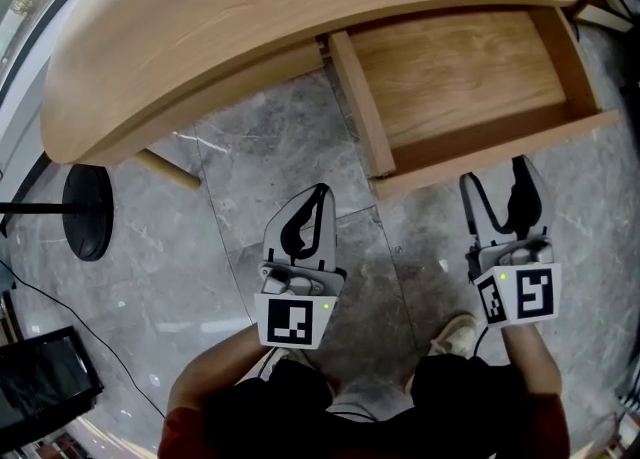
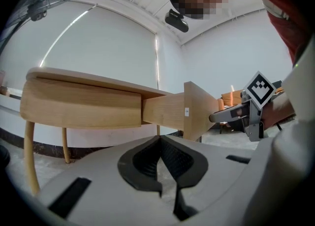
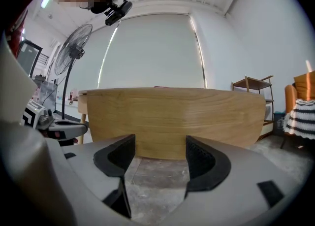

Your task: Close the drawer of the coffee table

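The wooden coffee table stretches across the top of the head view. Its drawer stands pulled out and empty, front panel toward me. My right gripper is open just short of that panel, nothing between its fingers. In the right gripper view the drawer front fills the gap past the open right gripper. My left gripper is shut on nothing, over the floor left of the drawer. In the left gripper view, beyond the left gripper, are the drawer's side and the right gripper.
Grey marble floor lies underfoot. A standing fan's black base sits at left, and a dark box at lower left. A table leg slants under the top. A shelf and a chair stand at far right.
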`<state>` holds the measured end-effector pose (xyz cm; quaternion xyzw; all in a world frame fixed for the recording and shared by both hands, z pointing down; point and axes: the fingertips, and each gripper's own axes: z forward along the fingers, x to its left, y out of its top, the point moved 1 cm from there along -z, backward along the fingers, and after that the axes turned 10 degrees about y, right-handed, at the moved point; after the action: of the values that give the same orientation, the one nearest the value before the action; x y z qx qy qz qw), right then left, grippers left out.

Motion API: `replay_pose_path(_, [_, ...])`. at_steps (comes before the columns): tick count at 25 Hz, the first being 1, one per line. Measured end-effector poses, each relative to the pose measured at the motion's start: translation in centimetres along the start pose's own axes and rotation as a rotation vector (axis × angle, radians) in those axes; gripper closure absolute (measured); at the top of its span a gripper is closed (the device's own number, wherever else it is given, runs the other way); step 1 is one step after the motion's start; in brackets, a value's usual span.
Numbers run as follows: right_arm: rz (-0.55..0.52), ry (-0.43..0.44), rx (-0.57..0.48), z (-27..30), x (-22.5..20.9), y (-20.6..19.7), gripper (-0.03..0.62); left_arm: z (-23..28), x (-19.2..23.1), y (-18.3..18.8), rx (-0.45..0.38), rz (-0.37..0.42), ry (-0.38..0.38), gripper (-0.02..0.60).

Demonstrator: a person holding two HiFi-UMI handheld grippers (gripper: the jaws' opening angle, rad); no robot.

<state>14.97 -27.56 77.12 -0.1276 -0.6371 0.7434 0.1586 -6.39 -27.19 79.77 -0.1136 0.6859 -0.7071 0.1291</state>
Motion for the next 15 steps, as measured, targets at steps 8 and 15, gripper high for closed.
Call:
replay_pose_path(8, [-0.016,-0.007,-0.004,0.24,-0.08,0.23,0.292,-0.02,-0.3,0.23,-0.011,0.003,-0.012,0.574])
replay_pose_path(15, [-0.036,-0.003,-0.003,0.72,-0.49,0.84,0.291,0.1,-0.34,0.43,-0.021,0.0,-0.011,0.574])
